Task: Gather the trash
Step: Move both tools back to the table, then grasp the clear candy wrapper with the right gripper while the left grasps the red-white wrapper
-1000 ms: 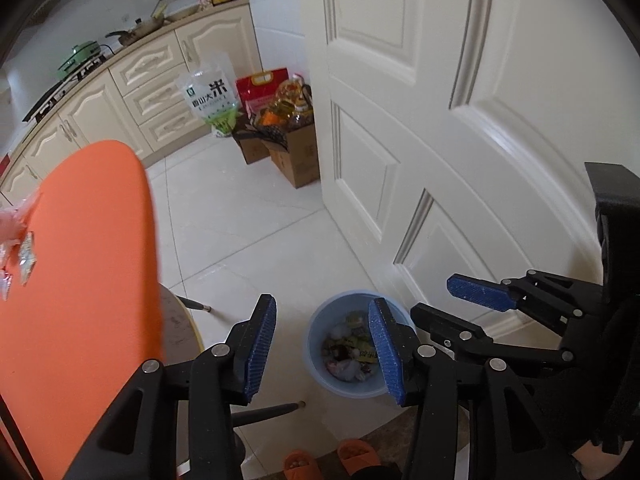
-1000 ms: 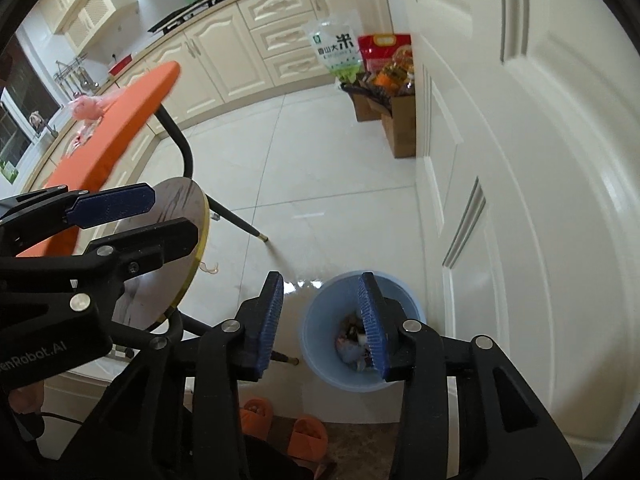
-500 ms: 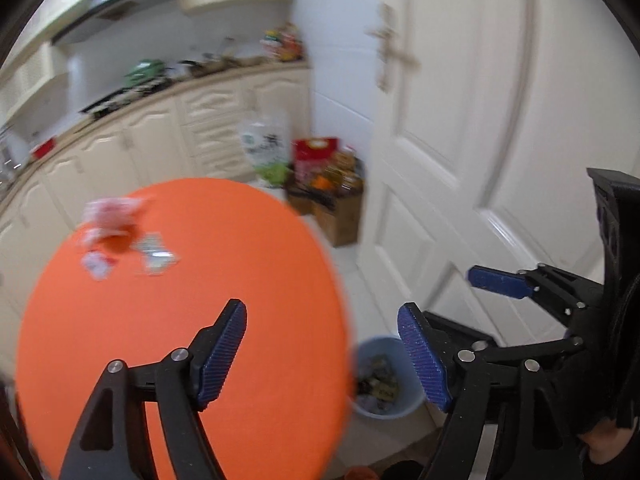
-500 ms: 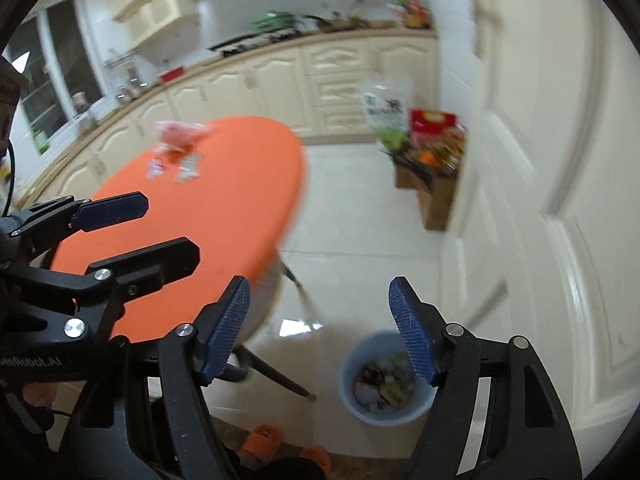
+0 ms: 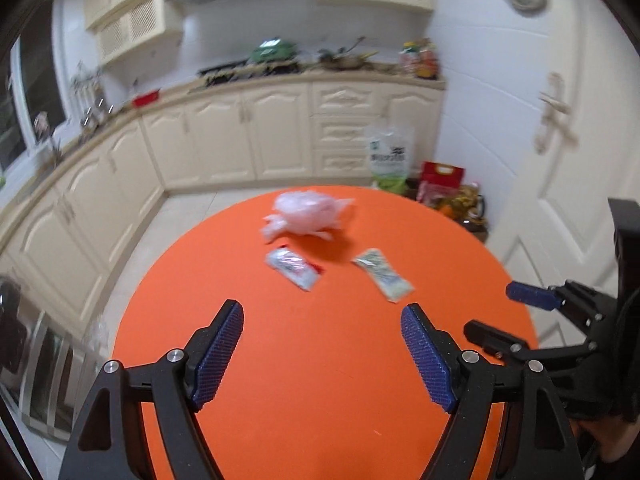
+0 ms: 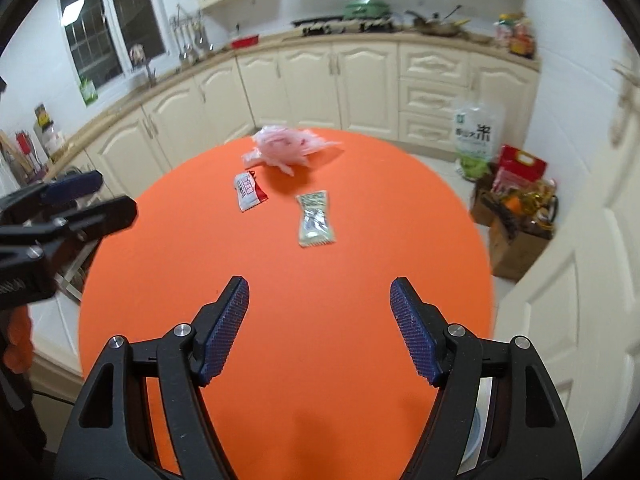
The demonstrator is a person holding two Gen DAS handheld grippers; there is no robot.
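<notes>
- Left gripper [image 5: 322,354]: jaws wide and still spreading a little, nothing between the blue ridged pads; it hangs over the near part of the orange round table [image 5: 320,380], pointing down and forward.
- Right gripper [image 6: 320,326]: jaws wide, nothing between them; it hangs beside the left gripper, over the same near part of the table.
- Crumpled pink-white plastic bag [image 5: 306,214]: farthest item, straight ahead of the left gripper, near the far rim of the table; in the right wrist view it lies ahead and slightly left [image 6: 290,146].
- Red-and-white wrapper [image 6: 250,190]: flat on the table, just nearer than the bag and close beside it, ahead and left of the right gripper; in the left wrist view it lies ahead of the left pad's side [image 5: 294,268].
- Green-and-white wrapper [image 6: 316,220]: flat, beside the red-and-white wrapper and apart from it, nearest item to the right gripper, almost straight ahead; ahead and right of the left gripper [image 5: 384,274].
- All three items lie well beyond both sets of fingertips, touched by neither.
- Surface: plain orange tabletop.
- Room: cream kitchen cabinets [image 6: 360,80] curve behind the table; a white panelled door [image 6: 580,280] stands to the right, with a rice bag [image 6: 476,136] and a filled cardboard box [image 6: 516,236] on the tiled floor near it.
</notes>
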